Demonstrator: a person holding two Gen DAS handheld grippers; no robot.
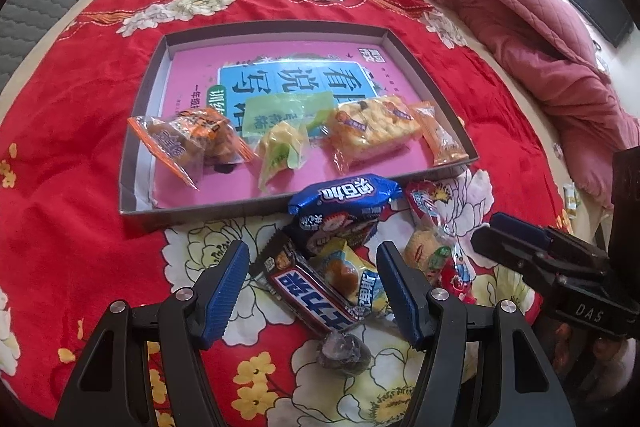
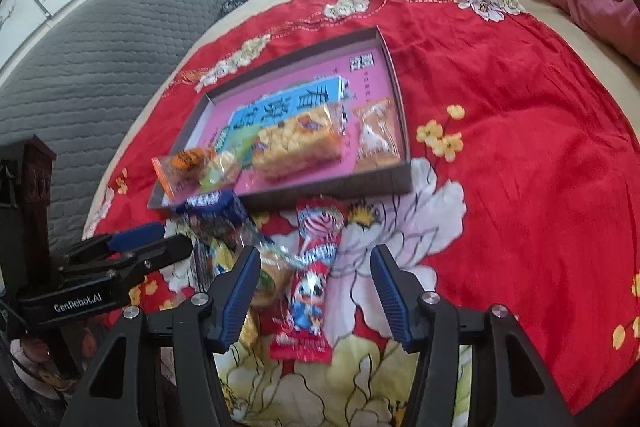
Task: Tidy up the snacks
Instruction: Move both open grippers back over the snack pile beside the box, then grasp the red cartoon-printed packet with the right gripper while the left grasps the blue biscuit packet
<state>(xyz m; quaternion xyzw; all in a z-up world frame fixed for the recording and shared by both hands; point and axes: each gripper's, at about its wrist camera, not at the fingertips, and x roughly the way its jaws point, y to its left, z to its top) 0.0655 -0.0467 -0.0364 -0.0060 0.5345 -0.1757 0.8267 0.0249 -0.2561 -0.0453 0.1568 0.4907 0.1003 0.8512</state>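
Both wrist cams close, steep-down; share tray (image 1: 136, 163) (image 2: 340, 187)

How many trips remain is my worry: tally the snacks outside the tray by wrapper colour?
Blue packet: 1
Brown bar: 1
Yellow packet: 1
Red packet: 1
Clear wrappers: 2, a cookie and a dark sweet
Total: 6
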